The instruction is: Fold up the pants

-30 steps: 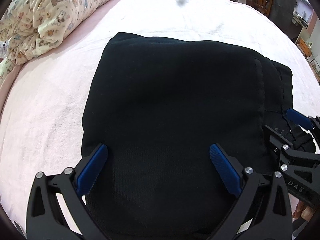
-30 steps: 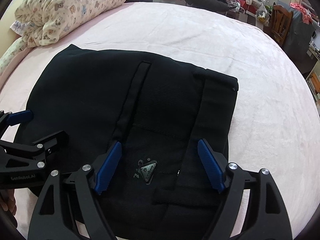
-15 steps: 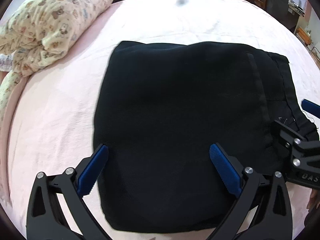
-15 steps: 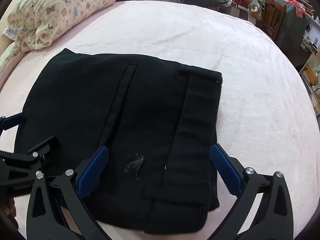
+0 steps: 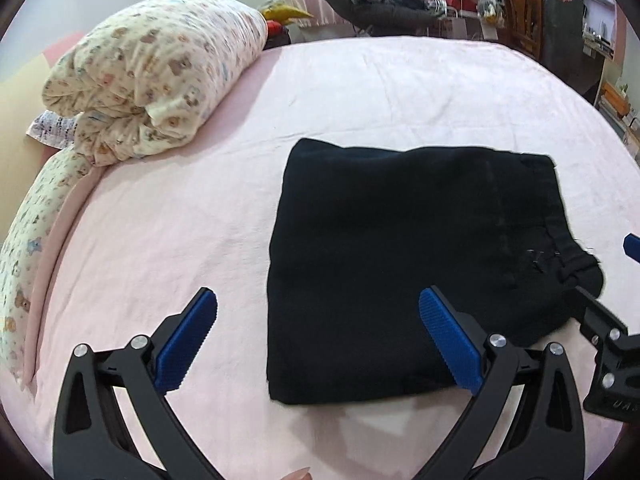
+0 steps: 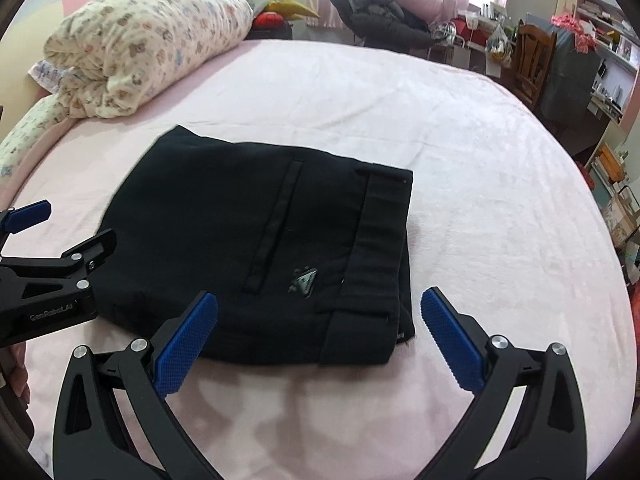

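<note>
Black pants [image 5: 400, 248] lie folded into a compact rectangle on the pink bed [image 5: 180, 220]. In the right wrist view the pants [image 6: 248, 224] show a pocket seam, a small triangular logo and the waistband along their right side. My left gripper [image 5: 318, 344] is open and empty, above the bed just in front of the pants' near left corner. My right gripper [image 6: 318, 344] is open and empty, above the bed in front of the pants' near right edge. Neither gripper touches the cloth.
A rolled floral quilt [image 5: 152, 76] and a floral pillow [image 5: 24, 248] lie along the bed's left side. Beyond the far edge stand a dark recliner [image 6: 380, 12] and a wooden chair [image 6: 532, 60]. Shelves and boxes [image 6: 612, 184] line the right.
Both grippers have pulled back and up off the pants. The pants now lie farther away, their near edge in full view. The right gripper's jaws have opened wider.
</note>
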